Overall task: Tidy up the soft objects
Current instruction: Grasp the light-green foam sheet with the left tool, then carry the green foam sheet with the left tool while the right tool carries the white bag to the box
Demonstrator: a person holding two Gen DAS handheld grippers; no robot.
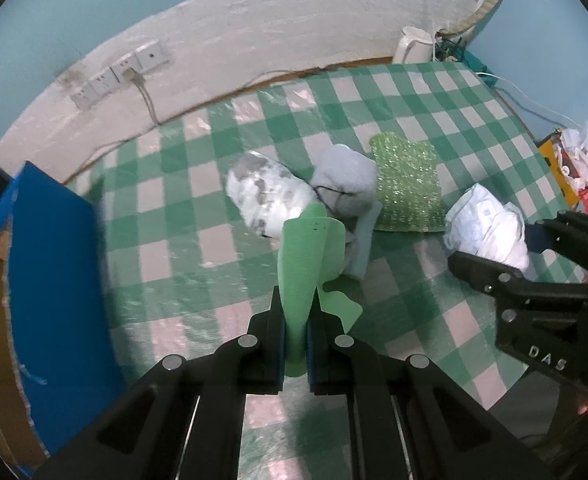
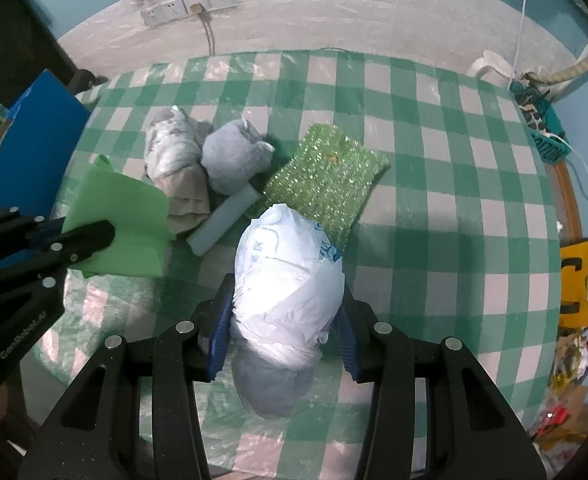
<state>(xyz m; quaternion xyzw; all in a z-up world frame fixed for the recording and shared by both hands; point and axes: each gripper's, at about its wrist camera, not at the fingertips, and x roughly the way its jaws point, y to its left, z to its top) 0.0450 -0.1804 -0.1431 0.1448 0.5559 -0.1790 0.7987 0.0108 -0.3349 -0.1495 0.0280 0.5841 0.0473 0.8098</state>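
Observation:
My left gripper (image 1: pixel 295 312) is shut on a thin green foam sheet (image 1: pixel 307 256), lifted off the checked tablecloth (image 1: pixel 174 200); the same green foam sheet (image 2: pixel 122 220) hangs from the left gripper (image 2: pixel 94 236) in the right wrist view. My right gripper (image 2: pixel 284 320) is shut on a white rolled diaper bundle (image 2: pixel 288 272), seen also as the white bundle (image 1: pixel 489 224) in the right gripper (image 1: pixel 533 248) at the right edge. On the cloth lie a grey-patterned roll (image 1: pixel 266 196), a pale blue-grey soft bundle (image 1: pixel 345 180) and a glittery green sponge pad (image 1: pixel 407 184).
A blue box (image 1: pixel 54 280) stands at the table's left edge. A white kettle (image 1: pixel 413 46) sits at the far right corner by cables. A wall socket strip (image 2: pixel 190 6) is behind. A yellow item and plastic wrappers (image 2: pixel 581 280) lie off the right edge.

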